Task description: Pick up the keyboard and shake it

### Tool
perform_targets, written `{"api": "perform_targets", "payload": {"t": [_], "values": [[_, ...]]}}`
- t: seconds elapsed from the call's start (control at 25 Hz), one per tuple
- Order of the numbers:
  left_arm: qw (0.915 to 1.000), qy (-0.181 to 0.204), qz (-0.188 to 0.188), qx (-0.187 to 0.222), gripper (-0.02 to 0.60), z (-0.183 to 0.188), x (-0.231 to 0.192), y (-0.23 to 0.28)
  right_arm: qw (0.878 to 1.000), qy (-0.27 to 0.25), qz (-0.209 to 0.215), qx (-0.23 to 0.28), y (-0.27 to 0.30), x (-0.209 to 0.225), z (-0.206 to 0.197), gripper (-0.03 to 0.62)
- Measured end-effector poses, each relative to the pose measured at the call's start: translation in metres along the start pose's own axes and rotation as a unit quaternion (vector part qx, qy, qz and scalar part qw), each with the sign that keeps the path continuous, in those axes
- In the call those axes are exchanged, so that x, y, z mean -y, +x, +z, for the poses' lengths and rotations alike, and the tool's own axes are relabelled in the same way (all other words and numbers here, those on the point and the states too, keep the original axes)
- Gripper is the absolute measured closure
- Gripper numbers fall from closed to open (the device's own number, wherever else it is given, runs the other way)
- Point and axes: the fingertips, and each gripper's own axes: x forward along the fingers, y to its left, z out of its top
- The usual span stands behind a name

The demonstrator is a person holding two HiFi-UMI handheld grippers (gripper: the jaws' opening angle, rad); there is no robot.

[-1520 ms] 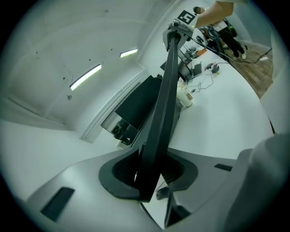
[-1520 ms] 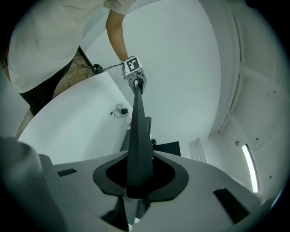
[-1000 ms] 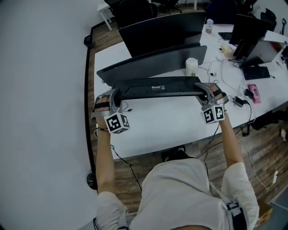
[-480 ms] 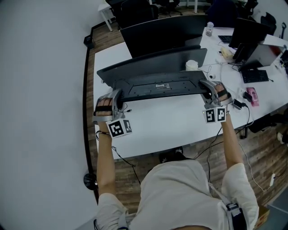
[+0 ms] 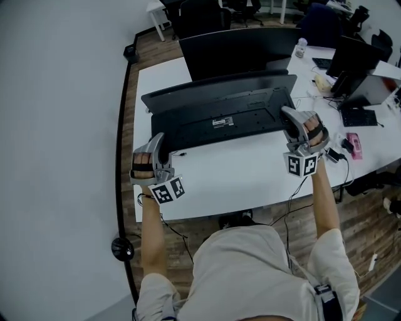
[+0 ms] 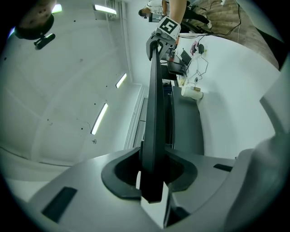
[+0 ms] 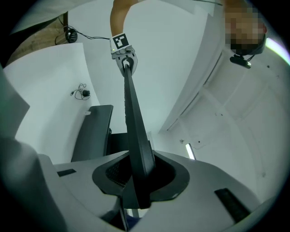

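While aloft, keyboard between both grippers.

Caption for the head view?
The left gripper and right gripper grip the keyboard by its ends, underside showing, over the desk.

place: office | evidence: monitors, white desks, office chairs

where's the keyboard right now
Head view, centre: the keyboard is held over the white desk, between the left gripper and right gripper, before the monitor.
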Motion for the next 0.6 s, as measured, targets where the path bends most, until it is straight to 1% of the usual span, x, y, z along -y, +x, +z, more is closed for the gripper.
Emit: {"api": "perform_targets", "payload": {"t": [0.08,0.16,0.28,0.36,0.44,0.52,0.6], "values": [[1.0000,0.002,-0.001,-0.004,0.472,-0.005,0.001,-0.002,1.000,0.001,-0.004,0.005,0.005,-0.003,0.003,0.462],[0.9999,-0.001,-0.012,-0.007,0.472,-0.009,0.004,-0.003,1.000,0.013,0.010,0.007,0.009,-0.010,0.004,0.461],[0.9980,-0.034,-0.052,-0.016,0.471,-0.016,0.014,-0.001,0.996,0.045,0.072,0.017,0.016,-0.029,0.006,0.461],[0.9953,-0.059,-0.076,-0.017,0.469,-0.019,0.021,-0.002,0.991,0.068,0.110,0.019,0.018,-0.042,0.006,0.461],[0.9921,-0.073,-0.101,-0.013,0.468,-0.021,0.031,-0.002,0.986,0.085,0.140,0.019,0.017,-0.054,0.005,0.461],[0.9874,-0.082,-0.135,-0.001,0.466,-0.020,0.045,-0.002,0.979,0.100,0.175,0.020,0.017,-0.067,0.001,0.461],[0.9800,-0.093,-0.175,0.017,0.466,-0.018,0.059,-0.003,0.968,0.121,0.220,0.024,0.014,-0.081,-0.002,0.461]]}}
